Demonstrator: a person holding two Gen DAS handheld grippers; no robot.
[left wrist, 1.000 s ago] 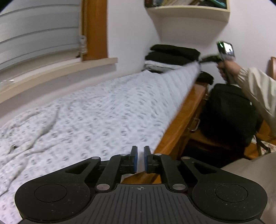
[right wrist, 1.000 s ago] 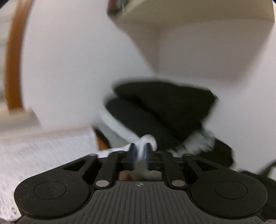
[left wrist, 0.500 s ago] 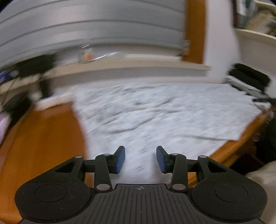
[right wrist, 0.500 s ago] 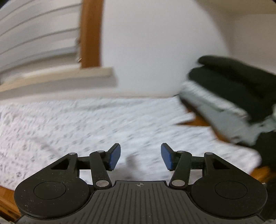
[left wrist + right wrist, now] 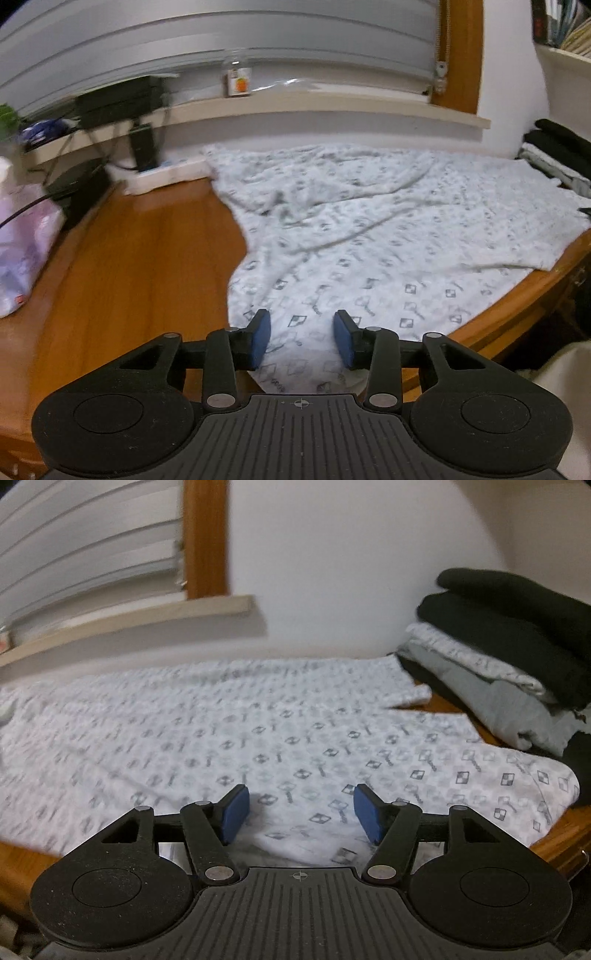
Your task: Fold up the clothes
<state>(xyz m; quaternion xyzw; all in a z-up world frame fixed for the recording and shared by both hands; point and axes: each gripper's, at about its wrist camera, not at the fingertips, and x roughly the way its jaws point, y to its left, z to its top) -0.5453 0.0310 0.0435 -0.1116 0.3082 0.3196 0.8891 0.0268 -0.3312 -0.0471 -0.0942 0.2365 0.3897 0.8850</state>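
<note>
White patterned cloth (image 5: 388, 236) lies spread and creased across a wooden surface (image 5: 140, 258), its near edge reaching the front rim. At 3 o'clock in the left view, a stack of folded clothes (image 5: 557, 155), black on top, sits against the wall, touching the cloth's far corner; the right view shows the same stack (image 5: 517, 653) at 2 o'clock. A lilac bag (image 5: 22, 243) stands at 9 o'clock, dark boxes and cables behind it, and a small jar (image 5: 238, 79) rests on the windowsill at 12 o'clock under closed blinds. Nothing lies on the cloth itself. The left gripper (image 5: 301, 339) hovers low over the cloth's near left corner, blue-padded fingers (image 5: 260, 338) spread apart and empty. The right gripper (image 5: 301, 818) hangs over the cloth's near right edge, its fingers (image 5: 236, 810) likewise wide and holding nothing.
</note>
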